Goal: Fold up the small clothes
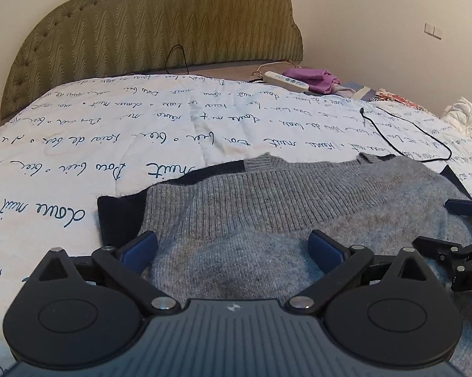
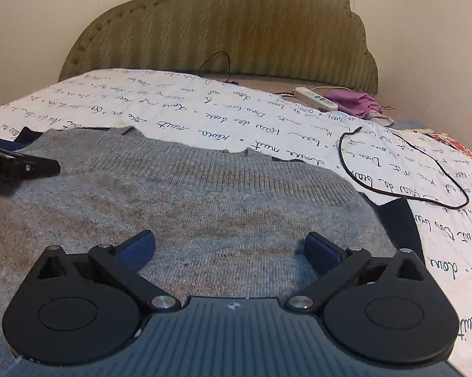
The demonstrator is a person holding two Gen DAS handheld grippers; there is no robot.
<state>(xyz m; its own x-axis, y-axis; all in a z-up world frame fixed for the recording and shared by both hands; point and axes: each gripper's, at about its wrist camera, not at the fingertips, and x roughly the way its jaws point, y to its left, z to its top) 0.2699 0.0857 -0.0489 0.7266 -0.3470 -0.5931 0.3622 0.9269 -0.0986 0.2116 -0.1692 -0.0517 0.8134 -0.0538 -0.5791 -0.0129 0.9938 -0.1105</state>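
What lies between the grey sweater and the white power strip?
Bare printed quilt, plus a looped black cable off to the right; the right wrist view shows sweater and power strip best.

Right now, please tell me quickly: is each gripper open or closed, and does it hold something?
Left gripper: open, holding nothing, over the grey sweater.
Right gripper: open, holding nothing, over the same sweater.
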